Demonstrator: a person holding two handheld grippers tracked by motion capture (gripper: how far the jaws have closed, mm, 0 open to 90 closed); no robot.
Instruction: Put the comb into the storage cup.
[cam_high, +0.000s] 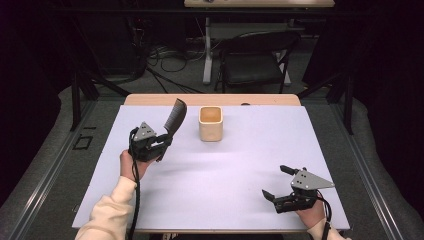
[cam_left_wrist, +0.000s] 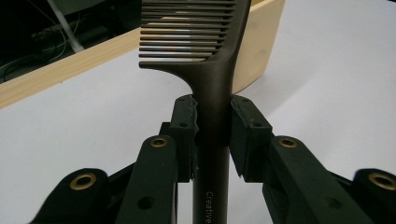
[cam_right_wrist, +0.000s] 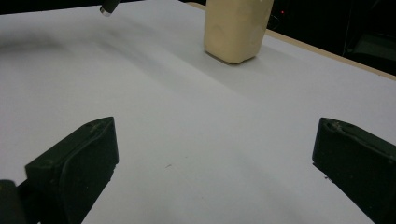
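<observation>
Gripping the handle of a dark comb (cam_high: 176, 116), the left gripper (cam_high: 162, 145) has its jaws closed tight on the shaft, pads pressed against both sides, as the left gripper view shows with the comb (cam_left_wrist: 205, 60) rising straight up between them and its teeth running off to one side. From above, the comb stands tilted, head uppermost, just to the left of the cream square cup (cam_high: 210, 123), near it but not touching. That cup sits upright on the white table (cam_high: 225, 170), close to its far edge. The right gripper (cam_high: 278, 183) rests low on the table, well apart from the cup toward the near right corner, jaws spread wide with nothing between them; its own view shows bare table between the pads and the cup (cam_right_wrist: 236, 29) beyond.
</observation>
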